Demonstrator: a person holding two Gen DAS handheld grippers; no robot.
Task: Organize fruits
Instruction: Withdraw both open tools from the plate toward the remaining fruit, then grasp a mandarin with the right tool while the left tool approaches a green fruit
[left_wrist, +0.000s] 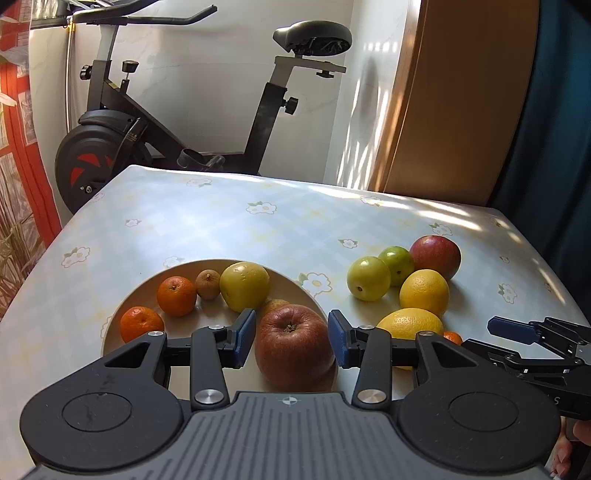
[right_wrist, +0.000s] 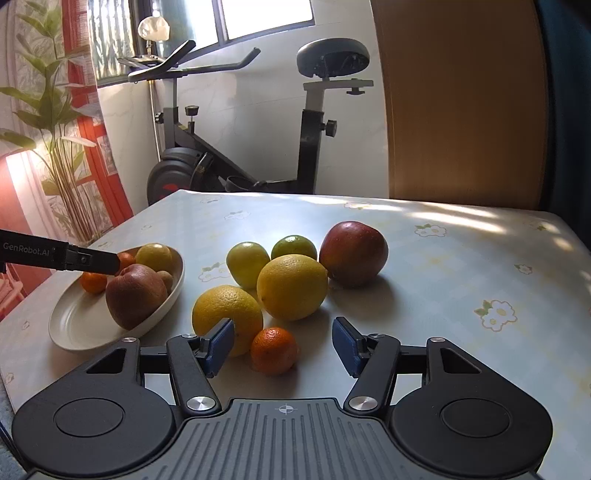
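My left gripper (left_wrist: 291, 339) is shut on a large red-brown apple (left_wrist: 293, 347) over the near side of the cream bowl (left_wrist: 122, 306). The bowl holds two tangerines (left_wrist: 176, 296), a small brown fruit (left_wrist: 208, 283) and a yellow-green fruit (left_wrist: 244, 286). My right gripper (right_wrist: 283, 345) is open, low over the table, with a small tangerine (right_wrist: 274, 350) between its pads and touching neither. Its left finger (right_wrist: 221, 341) is just in front of a yellow orange (right_wrist: 225, 314). Behind lie another yellow orange (right_wrist: 291, 286), two green fruits (right_wrist: 247, 263) and a red apple (right_wrist: 352, 253).
The table (right_wrist: 461, 266) carries a pale flowered cloth, bare at the right and the far side. An exercise bike (right_wrist: 236, 155) stands behind the far edge, a wooden panel (right_wrist: 461, 103) at the back right, a plant (right_wrist: 55, 129) at the left.
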